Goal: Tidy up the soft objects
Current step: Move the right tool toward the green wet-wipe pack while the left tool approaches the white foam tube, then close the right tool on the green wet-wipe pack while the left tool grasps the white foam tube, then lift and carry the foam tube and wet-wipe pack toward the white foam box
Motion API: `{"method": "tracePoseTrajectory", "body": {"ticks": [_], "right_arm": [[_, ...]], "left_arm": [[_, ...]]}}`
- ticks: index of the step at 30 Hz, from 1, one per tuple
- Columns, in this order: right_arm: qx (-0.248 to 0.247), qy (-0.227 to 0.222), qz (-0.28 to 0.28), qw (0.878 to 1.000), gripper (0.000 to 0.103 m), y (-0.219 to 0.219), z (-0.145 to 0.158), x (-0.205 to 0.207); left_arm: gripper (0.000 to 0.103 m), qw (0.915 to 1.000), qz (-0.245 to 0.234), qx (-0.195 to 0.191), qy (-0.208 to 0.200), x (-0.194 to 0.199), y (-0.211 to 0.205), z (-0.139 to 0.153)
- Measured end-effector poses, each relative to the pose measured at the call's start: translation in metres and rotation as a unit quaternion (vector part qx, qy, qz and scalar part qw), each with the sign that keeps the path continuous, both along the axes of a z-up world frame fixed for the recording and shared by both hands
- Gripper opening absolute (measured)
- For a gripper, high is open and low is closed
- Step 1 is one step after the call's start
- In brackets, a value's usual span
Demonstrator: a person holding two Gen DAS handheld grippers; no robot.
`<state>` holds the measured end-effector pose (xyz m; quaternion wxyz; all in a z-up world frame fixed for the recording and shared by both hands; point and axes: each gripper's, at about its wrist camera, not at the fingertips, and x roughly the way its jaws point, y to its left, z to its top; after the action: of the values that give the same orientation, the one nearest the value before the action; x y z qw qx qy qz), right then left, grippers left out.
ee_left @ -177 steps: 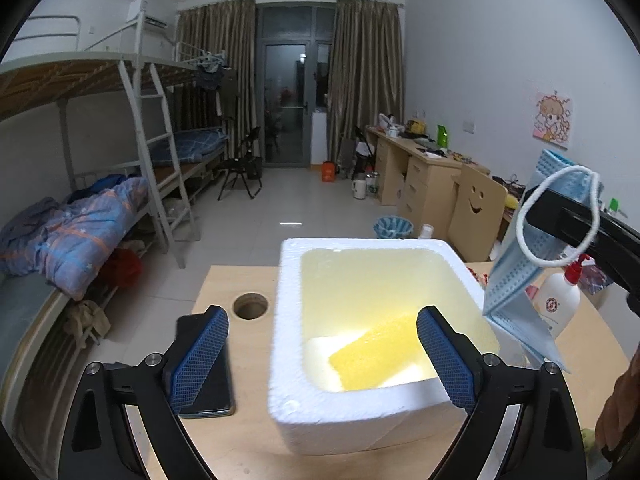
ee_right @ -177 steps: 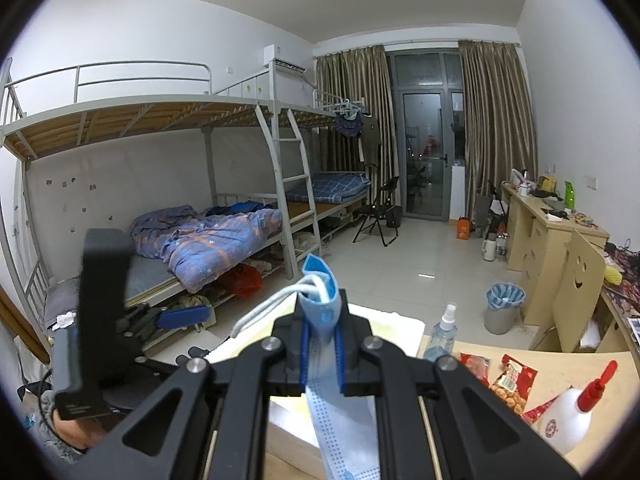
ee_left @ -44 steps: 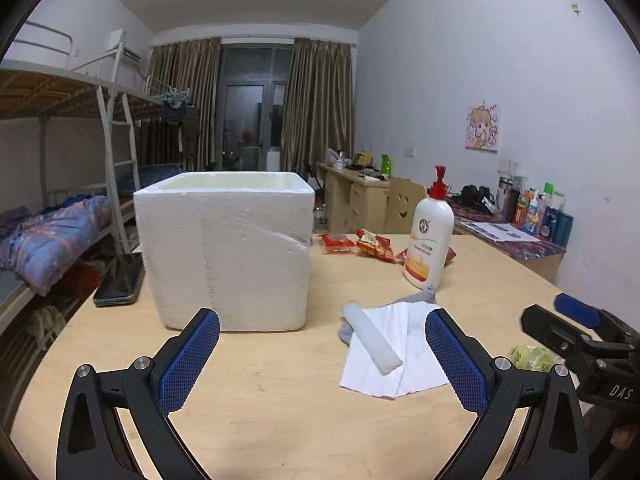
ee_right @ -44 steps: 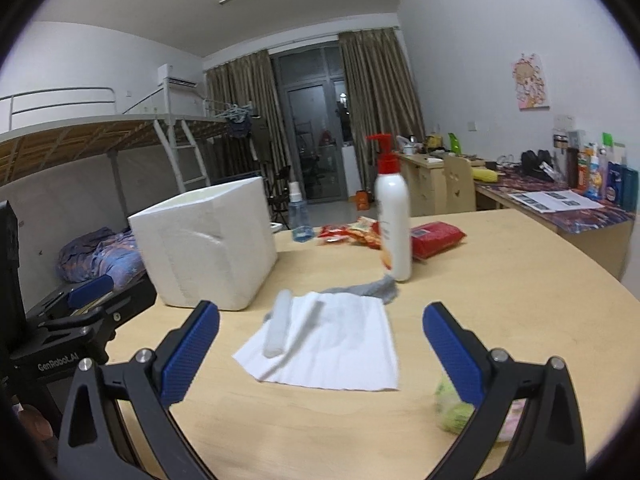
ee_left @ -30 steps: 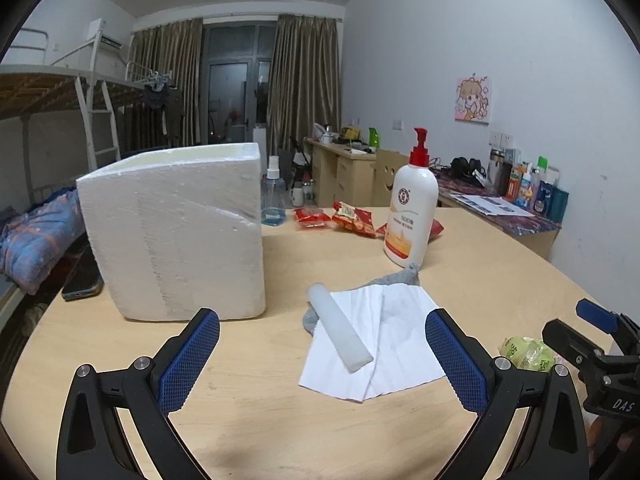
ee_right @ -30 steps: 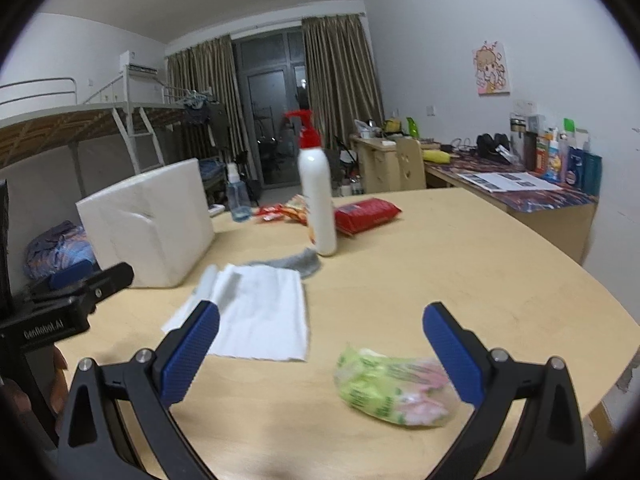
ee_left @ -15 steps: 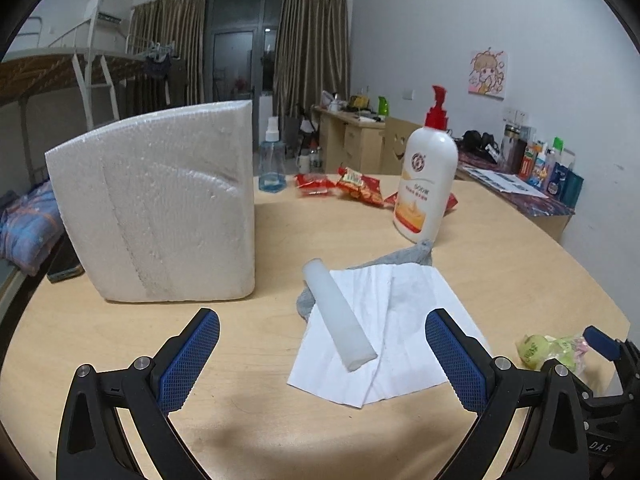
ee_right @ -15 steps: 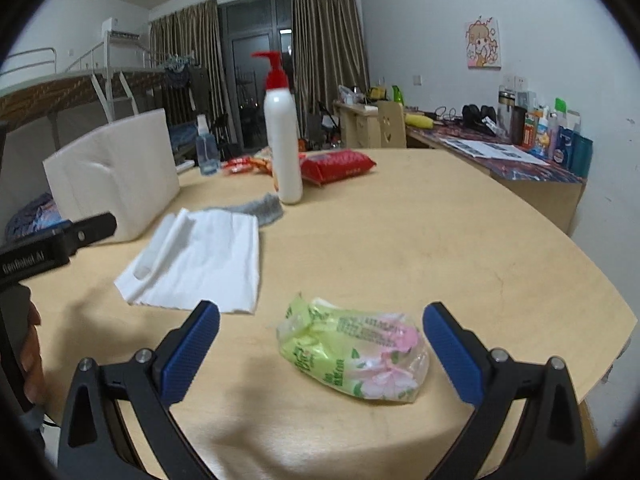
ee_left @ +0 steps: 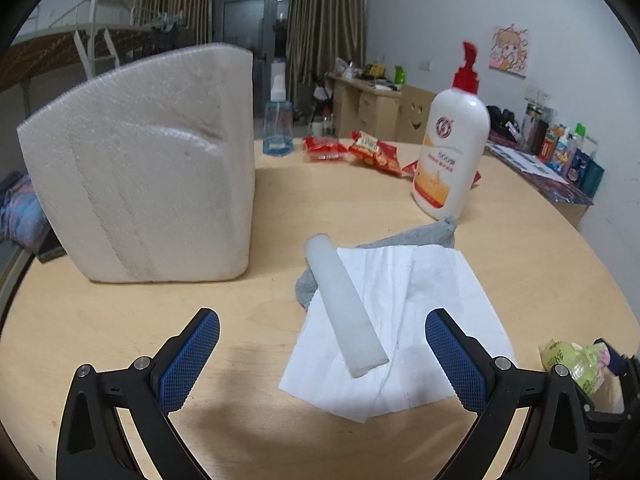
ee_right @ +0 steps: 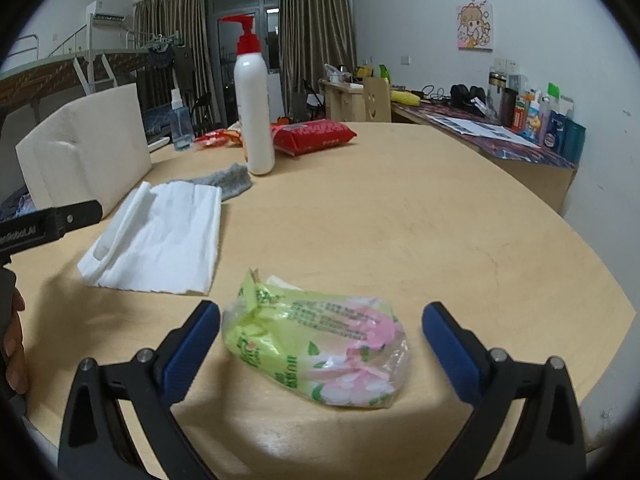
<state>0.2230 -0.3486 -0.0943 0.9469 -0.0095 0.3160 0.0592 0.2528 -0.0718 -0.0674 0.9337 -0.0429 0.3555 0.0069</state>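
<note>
My left gripper point(ee_left: 322, 354) is open just above the wooden table, its fingers straddling the near end of a white foam stick point(ee_left: 344, 304) that lies on a white paper towel point(ee_left: 404, 328). A grey sock point(ee_left: 420, 234) pokes out from under the towel. The white foam box point(ee_left: 148, 164) stands to the left. My right gripper point(ee_right: 320, 346) is open low over the table, with a green and pink tissue pack point(ee_right: 316, 348) lying between its fingers, untouched. The towel point(ee_right: 160, 232), sock point(ee_right: 228, 178) and box point(ee_right: 88, 152) lie further left in the right wrist view.
A white pump bottle point(ee_left: 450, 144) stands behind the sock, with red snack packets point(ee_left: 360, 148) and a blue spray bottle point(ee_left: 277, 124) beyond. A red wipes pack point(ee_right: 312, 134) lies near the bottle point(ee_right: 254, 108). The table's rounded edge point(ee_right: 600, 280) runs on the right. A hand point(ee_right: 14, 344) shows at left.
Both grippers dropped lower and moved forward: the left closed in on the foam stick and towel, the right came up around the tissue pack. Earlier the right gripper held a face mask above the box.
</note>
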Motion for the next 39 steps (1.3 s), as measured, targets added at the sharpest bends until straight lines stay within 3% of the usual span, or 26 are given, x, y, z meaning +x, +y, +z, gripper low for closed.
{"method": "tracePoseTrajectory", "body": {"ticks": [4, 8, 13, 15, 22, 27, 31, 35, 39], "right_arm": [[-0.005, 0.01, -0.001, 1.0, 0.083, -0.003, -0.004, 0.004], [-0.007, 0.01, 0.001, 1.0, 0.081, -0.006, -0.003, 0.005], [-0.006, 0.006, 0.008, 1.0, 0.078, -0.009, -0.004, 0.005], [-0.006, 0.005, 0.01, 1.0, 0.076, -0.01, -0.004, 0.005], [-0.003, 0.002, 0.024, 1.0, 0.065, -0.013, -0.004, 0.006], [-0.004, 0.001, 0.029, 1.0, 0.064, -0.014, -0.004, 0.007], [-0.007, -0.002, 0.035, 0.999, 0.064, -0.013, -0.005, 0.008], [-0.003, -0.003, 0.038, 0.999, 0.064, -0.015, -0.005, 0.008], [-0.003, -0.004, 0.04, 0.999, 0.064, -0.015, -0.006, 0.009]], "left_arm": [[0.103, 0.9997, 0.01, -0.015, 0.014, 0.008, 0.0, -0.003], [0.102, 0.9993, 0.027, -0.016, 0.022, 0.014, -0.001, -0.006], [0.093, 0.999, 0.03, -0.023, 0.022, 0.018, -0.004, -0.006], [0.082, 0.9985, 0.035, -0.026, 0.032, 0.022, -0.004, -0.009], [0.066, 0.9971, 0.043, -0.046, 0.044, 0.029, -0.002, -0.014], [0.05, 0.9961, 0.047, -0.053, 0.052, 0.034, -0.003, -0.017], [0.048, 0.9963, 0.046, -0.041, 0.06, 0.038, -0.009, -0.019], [0.038, 0.9958, 0.048, -0.046, 0.064, 0.041, -0.01, -0.019], [0.035, 0.996, 0.056, -0.039, 0.058, 0.04, -0.011, -0.016]]}}
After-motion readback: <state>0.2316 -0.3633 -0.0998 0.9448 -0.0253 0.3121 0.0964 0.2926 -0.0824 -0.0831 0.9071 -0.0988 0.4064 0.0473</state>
